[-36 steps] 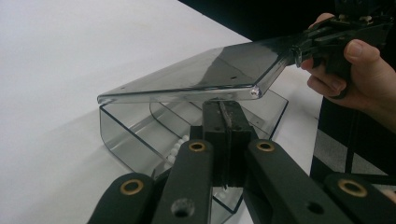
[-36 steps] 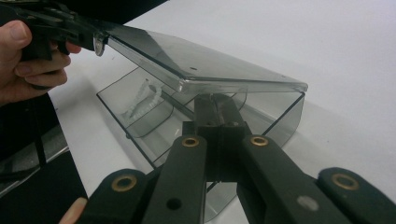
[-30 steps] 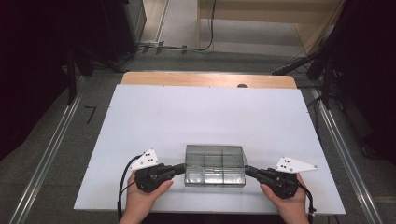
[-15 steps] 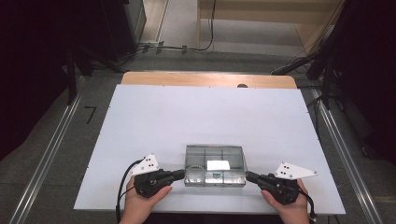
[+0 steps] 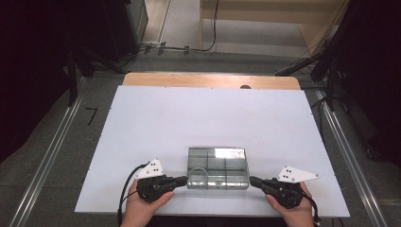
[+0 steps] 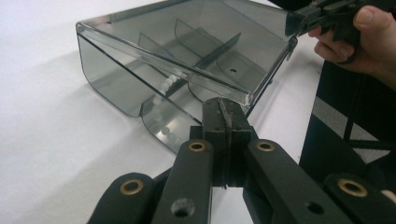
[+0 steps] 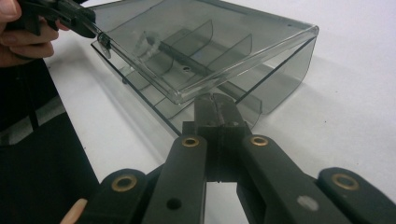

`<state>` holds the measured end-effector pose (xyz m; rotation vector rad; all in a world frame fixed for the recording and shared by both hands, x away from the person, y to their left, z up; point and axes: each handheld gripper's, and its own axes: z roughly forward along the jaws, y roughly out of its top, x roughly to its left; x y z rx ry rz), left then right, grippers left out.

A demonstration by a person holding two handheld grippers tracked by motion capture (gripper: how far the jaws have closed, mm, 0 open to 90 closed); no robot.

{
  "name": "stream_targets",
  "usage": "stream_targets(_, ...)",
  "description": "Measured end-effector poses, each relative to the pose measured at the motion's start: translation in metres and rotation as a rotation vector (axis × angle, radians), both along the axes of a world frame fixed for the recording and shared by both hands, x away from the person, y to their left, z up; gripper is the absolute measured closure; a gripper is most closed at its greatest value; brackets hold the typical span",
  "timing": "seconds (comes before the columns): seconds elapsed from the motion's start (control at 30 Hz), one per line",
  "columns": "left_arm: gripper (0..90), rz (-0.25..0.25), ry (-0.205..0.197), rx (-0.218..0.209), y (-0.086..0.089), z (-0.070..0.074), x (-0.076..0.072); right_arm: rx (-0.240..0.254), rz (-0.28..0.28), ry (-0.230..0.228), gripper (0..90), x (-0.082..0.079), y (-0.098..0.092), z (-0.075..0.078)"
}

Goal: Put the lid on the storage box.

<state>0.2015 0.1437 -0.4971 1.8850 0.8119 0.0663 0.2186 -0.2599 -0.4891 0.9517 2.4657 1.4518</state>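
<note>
Both pairs of jaws are pressed fully together with nothing between the pads: the left gripper [image 6: 223, 119] has its closed tip tucked just under the raised front edge of the lid [image 6: 187, 51] at one near corner, and the right gripper [image 7: 215, 112] does the same at the other near corner, so the tips work as wedges rather than clamps. In the high view the left gripper [image 5: 182, 180] and right gripper [image 5: 255, 180] meet the two short ends of a smoky transparent box [image 5: 217, 168] that sits on the white table [image 5: 203, 118] near the person's edge, midway between the hands. The lid is tilted up at the front and seems still hinged along the far side, though the clear plastic makes the hinge line hard to read. Inside, thin dividers [image 7: 201, 39] split the base into compartments, and a small string of white beads [image 6: 164, 86] lies in one of them. Judging from this, the front is already unlatched and the lid partly lifted; what remains is to swing it fully back, with care that the light box does not slide or tip as the tips push upward
</note>
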Motion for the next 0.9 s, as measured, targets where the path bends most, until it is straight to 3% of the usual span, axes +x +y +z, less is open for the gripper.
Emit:
stream_targets(0.13,90.0,-0.012,0.0,0.027,-0.0005,-0.0014,0.0005,-0.013,0.007,0.01,88.1,0.0014,-0.0002,-0.0028)
stream_targets(0.9,90.0,-0.049,0.03,0.063,0.0026,-0.006,0.0039,-0.076,0.021,0.029,88.1,0.0045,0.0011,-0.0092)
